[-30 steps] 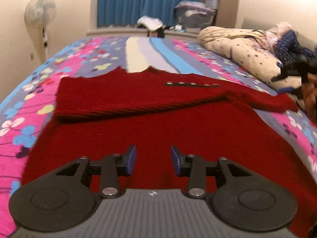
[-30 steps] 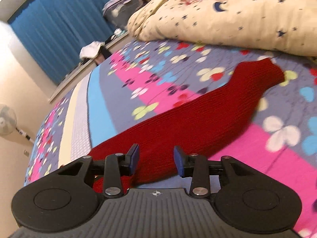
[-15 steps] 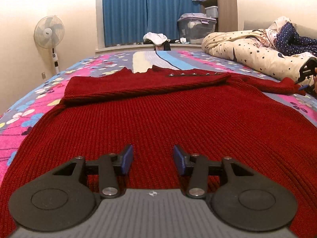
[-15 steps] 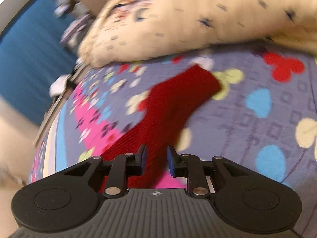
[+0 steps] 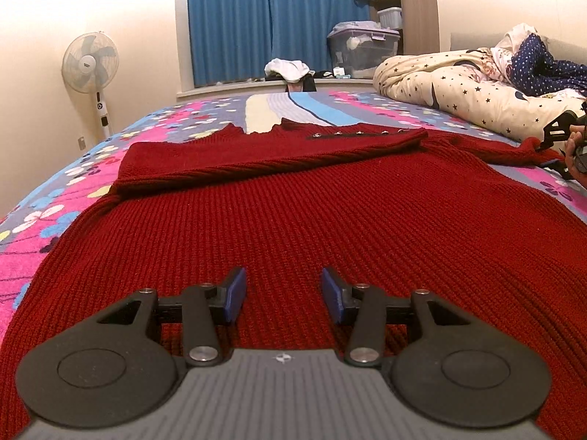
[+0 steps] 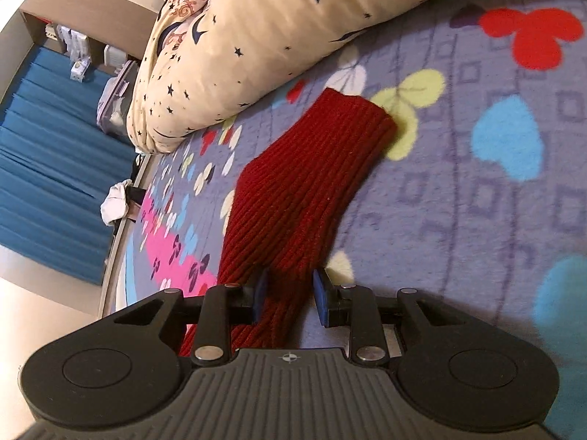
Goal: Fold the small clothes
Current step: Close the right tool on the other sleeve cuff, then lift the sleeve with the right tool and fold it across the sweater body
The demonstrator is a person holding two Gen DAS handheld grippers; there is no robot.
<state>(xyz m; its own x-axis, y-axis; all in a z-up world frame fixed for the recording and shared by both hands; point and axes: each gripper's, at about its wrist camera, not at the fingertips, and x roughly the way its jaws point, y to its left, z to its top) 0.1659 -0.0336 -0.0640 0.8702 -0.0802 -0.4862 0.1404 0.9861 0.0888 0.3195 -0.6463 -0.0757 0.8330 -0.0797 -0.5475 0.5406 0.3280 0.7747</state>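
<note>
A dark red knit sweater (image 5: 293,212) lies flat on the flowered bedspread (image 5: 55,201), its left sleeve folded across the chest. My left gripper (image 5: 282,291) is open and empty, low over the sweater's lower body. My right gripper (image 6: 288,291) is open, its fingers standing on either side of the sweater's right sleeve (image 6: 304,187), which lies stretched out with its cuff toward the duvet. The right gripper also shows in the left wrist view (image 5: 561,135) at the sleeve end.
A cream star-print duvet (image 5: 469,95) is heaped on the bed's right side, close behind the sleeve cuff (image 6: 256,36). A standing fan (image 5: 91,69), blue curtains (image 5: 271,18) and a storage box (image 5: 361,51) stand beyond the bed.
My right gripper has moved along the sleeve toward the cuff and dropped down so its fingers straddle the sleeve. My left gripper has lowered closer over the sweater's body.
</note>
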